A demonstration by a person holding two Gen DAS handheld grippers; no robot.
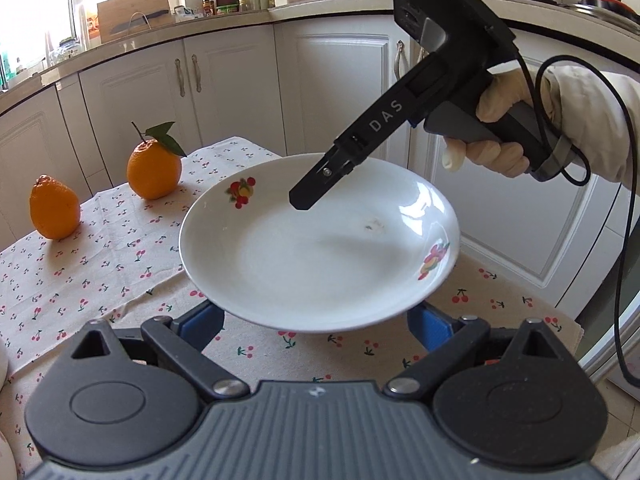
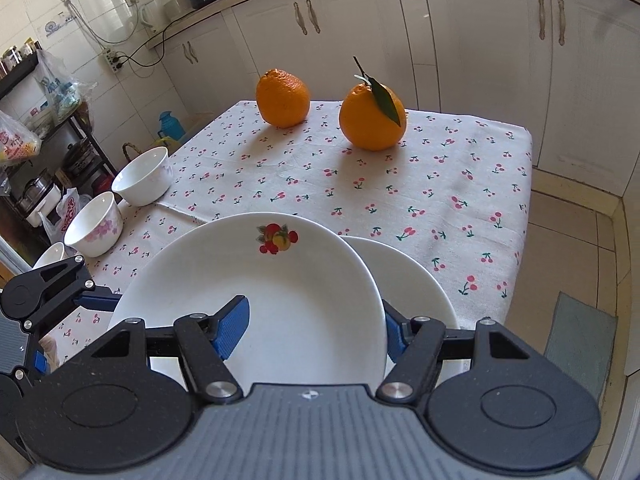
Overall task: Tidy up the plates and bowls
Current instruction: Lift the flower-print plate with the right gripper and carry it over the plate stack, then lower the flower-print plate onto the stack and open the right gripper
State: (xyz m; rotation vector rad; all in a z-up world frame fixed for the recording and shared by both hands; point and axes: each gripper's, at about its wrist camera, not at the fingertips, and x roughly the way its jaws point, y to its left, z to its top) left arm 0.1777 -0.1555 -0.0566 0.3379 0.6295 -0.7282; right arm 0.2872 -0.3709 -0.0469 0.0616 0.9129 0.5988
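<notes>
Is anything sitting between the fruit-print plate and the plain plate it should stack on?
Nothing visible. The fruit-print plate, clamped in the right hand-held gripper, already overlaps the plain plate. Both oranges and the bowls sit well away.

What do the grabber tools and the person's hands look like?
The right tool is black with a grey handle, white letters "DAS" and a looping black cable. The hand holding it wears a cream glove and pale sleeve. Both tools have blue ridged pads, round black hinges and ribbed grey bodies.
</notes>
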